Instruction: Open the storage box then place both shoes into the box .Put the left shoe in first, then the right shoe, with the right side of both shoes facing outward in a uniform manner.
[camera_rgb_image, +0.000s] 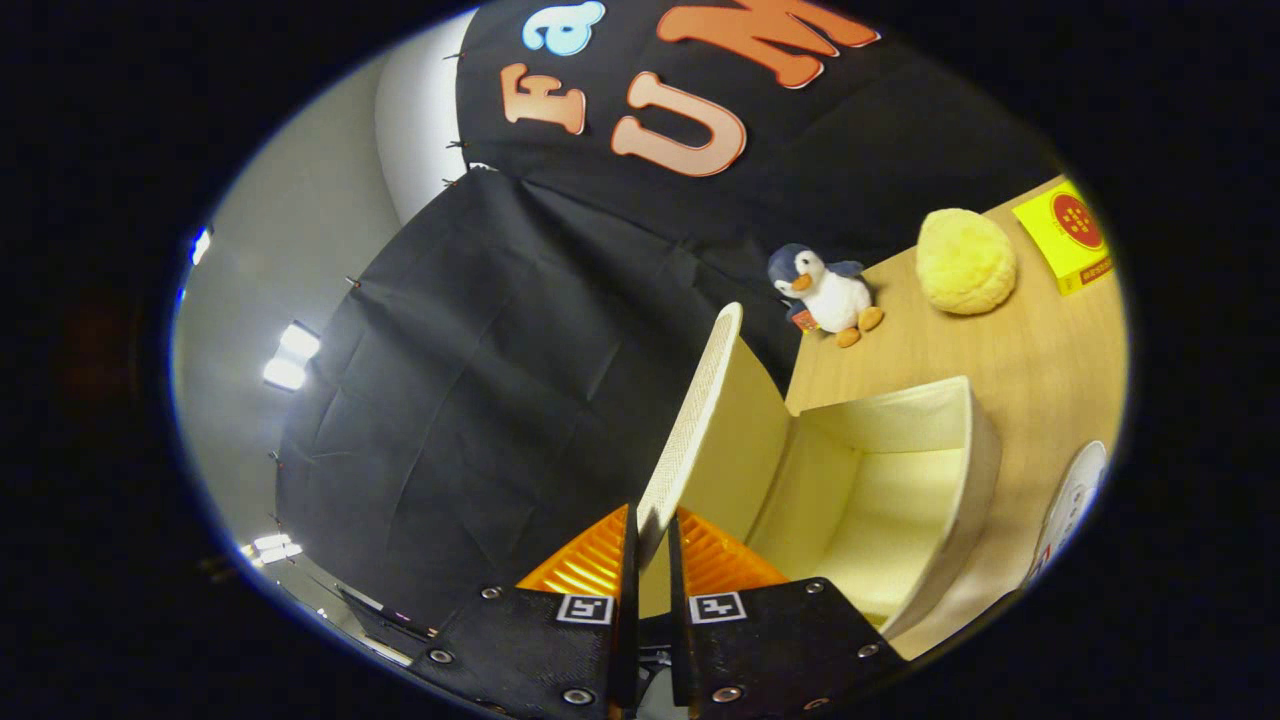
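A cream fabric storage box (975, 450) stands on the wooden table with its inside bare and open to view. Its lid (700, 410) is swung up on edge, rising straight ahead of the fingers. My gripper (652, 535) is shut on the lid's near edge, with both orange fingers (590, 560) pressed against it from either side. A white shoe (1075, 495) peeks in beside the box, on its far side from the lid, mostly cut off.
Beyond the box a plush penguin (825, 292) sits on the wooden table (1040, 350). A round yellow plush (965, 262) and a yellow carton (1068, 235) lie further along. The booth's black cloth wall (480, 380) hangs behind the lid.
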